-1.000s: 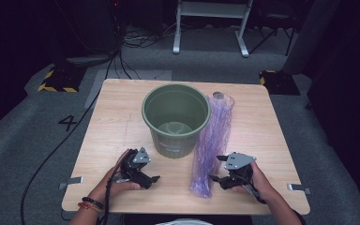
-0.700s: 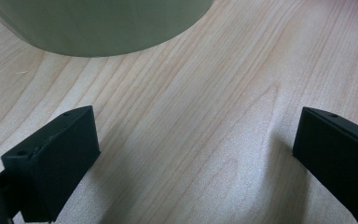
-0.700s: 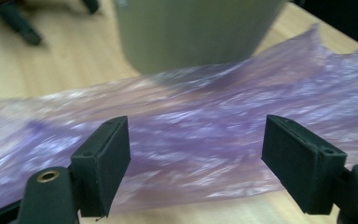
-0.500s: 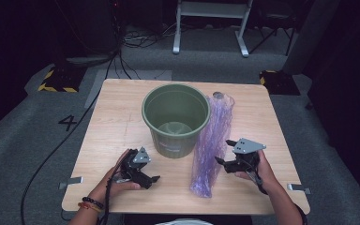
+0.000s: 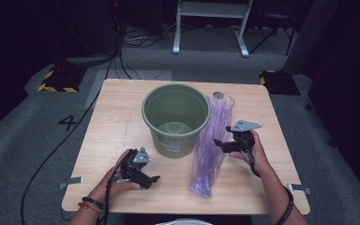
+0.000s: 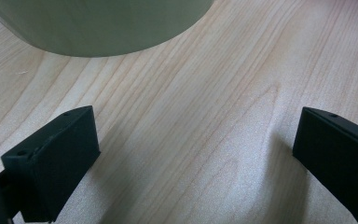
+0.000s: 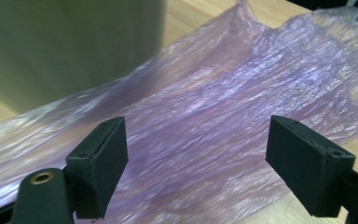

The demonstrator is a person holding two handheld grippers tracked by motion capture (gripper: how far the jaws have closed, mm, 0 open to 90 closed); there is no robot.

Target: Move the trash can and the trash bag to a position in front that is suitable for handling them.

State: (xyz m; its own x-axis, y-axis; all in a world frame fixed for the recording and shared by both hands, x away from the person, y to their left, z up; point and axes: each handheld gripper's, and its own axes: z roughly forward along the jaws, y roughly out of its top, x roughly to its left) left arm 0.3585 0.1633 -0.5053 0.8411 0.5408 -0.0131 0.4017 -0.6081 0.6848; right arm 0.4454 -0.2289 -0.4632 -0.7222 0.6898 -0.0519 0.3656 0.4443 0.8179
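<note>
My high view looks forward and down from above the near edge, taking in the whole table (image 5: 122, 108) and the floor beyond; my left gripper view sits low and close over the wood, facing the base of the green bucket (image 6: 98, 23). My right gripper view looks closely across the purple plastic bag (image 7: 205, 121); all three share the bucket.

1 green bucket (image 5: 176, 117), 1 purple plastic bag (image 5: 212, 140), 2 grippers, 1 table (image 5: 117, 117).
</note>
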